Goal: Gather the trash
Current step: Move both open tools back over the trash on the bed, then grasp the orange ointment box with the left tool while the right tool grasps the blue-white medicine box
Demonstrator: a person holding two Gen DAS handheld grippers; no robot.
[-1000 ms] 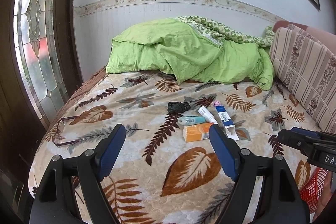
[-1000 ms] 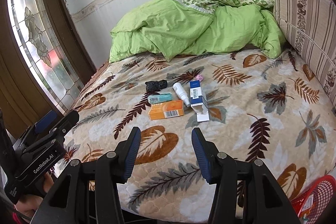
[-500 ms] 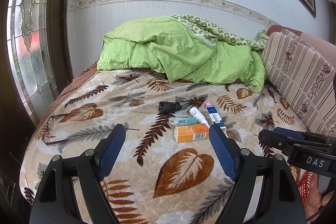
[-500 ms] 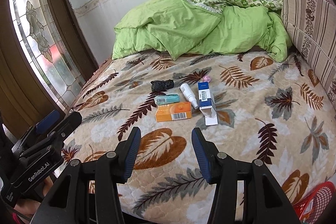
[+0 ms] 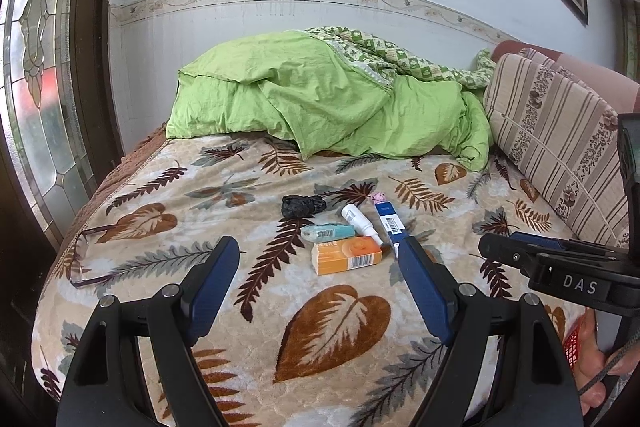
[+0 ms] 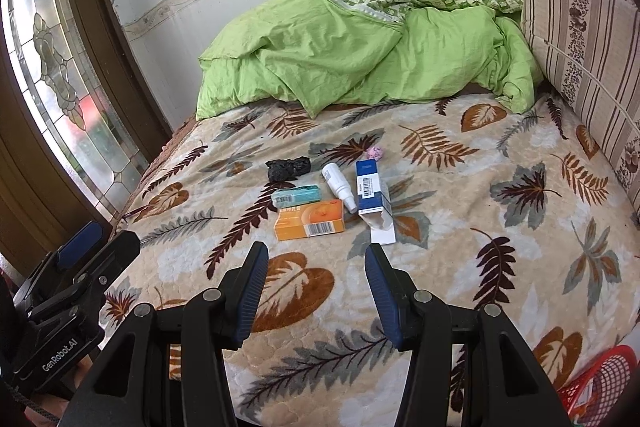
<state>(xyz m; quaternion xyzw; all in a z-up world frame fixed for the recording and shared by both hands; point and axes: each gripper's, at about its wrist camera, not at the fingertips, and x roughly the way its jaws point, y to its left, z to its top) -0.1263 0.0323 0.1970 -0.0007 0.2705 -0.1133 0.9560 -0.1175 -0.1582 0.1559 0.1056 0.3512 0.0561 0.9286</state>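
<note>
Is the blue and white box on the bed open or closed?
Open. The blue and white cardboard box lies flat on the leaf-patterned bedspread, and its near end flap is folded out, showing the hollow inside.

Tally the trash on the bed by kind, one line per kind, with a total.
Boxes: 3: orange box, teal box, blue box
Bottles: 1: white bottle
Black wads: 1: black wad
Pink scraps: 1: pink scrap
Total: 6

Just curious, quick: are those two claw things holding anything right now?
Left gripper: open, holding nothing.
Right gripper: open, holding nothing.
</note>
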